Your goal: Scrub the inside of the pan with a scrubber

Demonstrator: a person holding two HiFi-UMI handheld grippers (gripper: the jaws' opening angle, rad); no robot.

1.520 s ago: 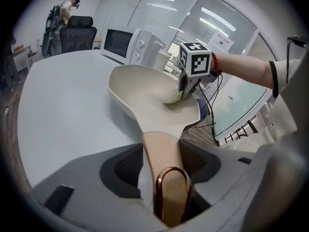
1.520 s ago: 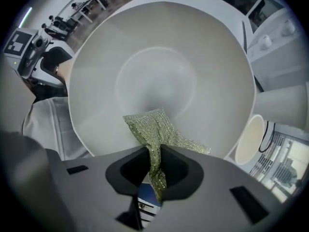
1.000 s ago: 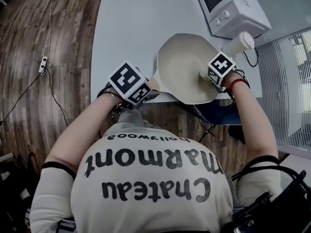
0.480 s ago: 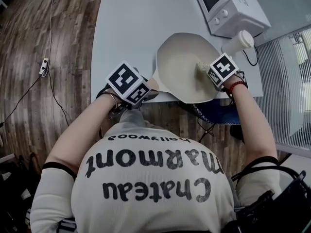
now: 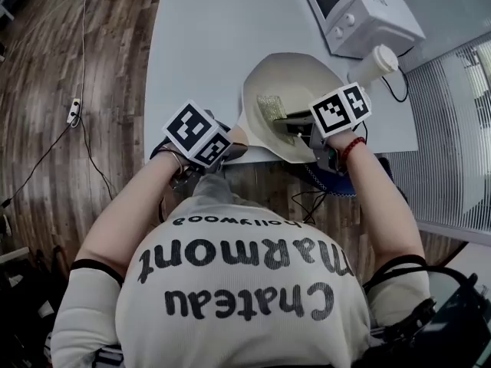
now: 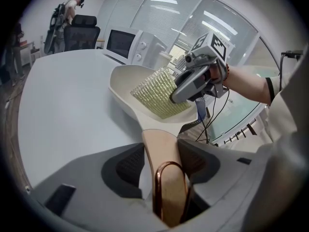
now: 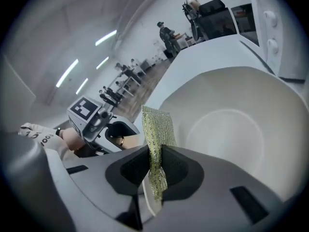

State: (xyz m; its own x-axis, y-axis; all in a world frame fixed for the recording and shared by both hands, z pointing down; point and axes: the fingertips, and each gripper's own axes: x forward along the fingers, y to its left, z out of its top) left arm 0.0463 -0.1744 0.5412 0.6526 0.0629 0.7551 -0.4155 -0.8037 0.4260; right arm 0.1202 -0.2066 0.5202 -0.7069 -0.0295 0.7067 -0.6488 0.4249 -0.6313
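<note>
White table (image 5: 199, 44) on dark wood floor (image 5: 100, 159), slatted blinds (image 5: 460, 121) beside it, strip lights (image 7: 108, 37) overhead

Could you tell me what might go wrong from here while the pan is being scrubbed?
The scrubber is pinched edge-on in the right gripper, so it may fold or slip out under pressure. The pan lies at the near edge of the table, steadied only by the left gripper shut on its handle; a hard push could twist it loose. The paper cup stands close beside the pan and could be knocked.
</note>
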